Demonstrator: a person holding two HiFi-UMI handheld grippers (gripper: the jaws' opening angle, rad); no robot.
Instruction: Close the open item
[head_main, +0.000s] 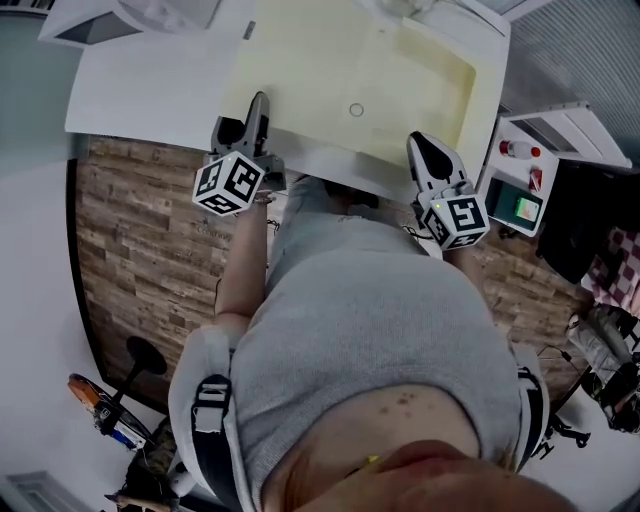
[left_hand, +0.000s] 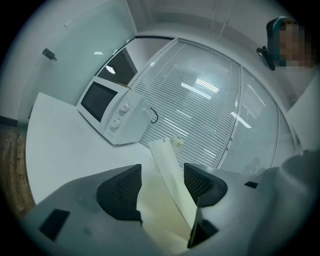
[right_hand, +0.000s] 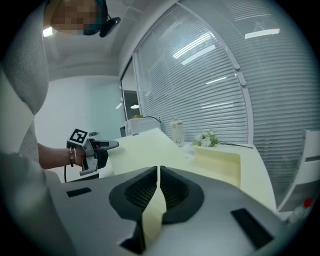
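Box: a pale yellow box (head_main: 432, 82) lies open on a white tabletop (head_main: 140, 90), its shallow tray at the right side in the head view.
Lid: the flat lid (head_main: 300, 70) spreads to the tray's left, with its near edge raised off the tabletop at the person's front.
Left tongs: the left tongs (left_hand: 162, 170) stand released, jaws well apart, with the lid's thin edge (left_hand: 170, 192) passing between them and lying closer to the right-hand jaw in the left gripper view.
Right tongs: the right tongs (right_hand: 158, 170) are clenched on the lid's near edge (right_hand: 152, 210), both jaws pressed to the thin sheet.
Positions: in the head view, the left tongs (head_main: 258, 102) sit at the lid's near left corner and the right tongs (head_main: 420, 148) at its near right.
Person: a person in a grey shirt (head_main: 370, 330) stands at the tabletop edge.
Backdrop: a white microwave (left_hand: 107, 112) sits at the far end of the tabletop, before closed window blinds (left_hand: 200, 110); a cup (right_hand: 176, 131) and flowers (right_hand: 206, 138) stand beyond the box.
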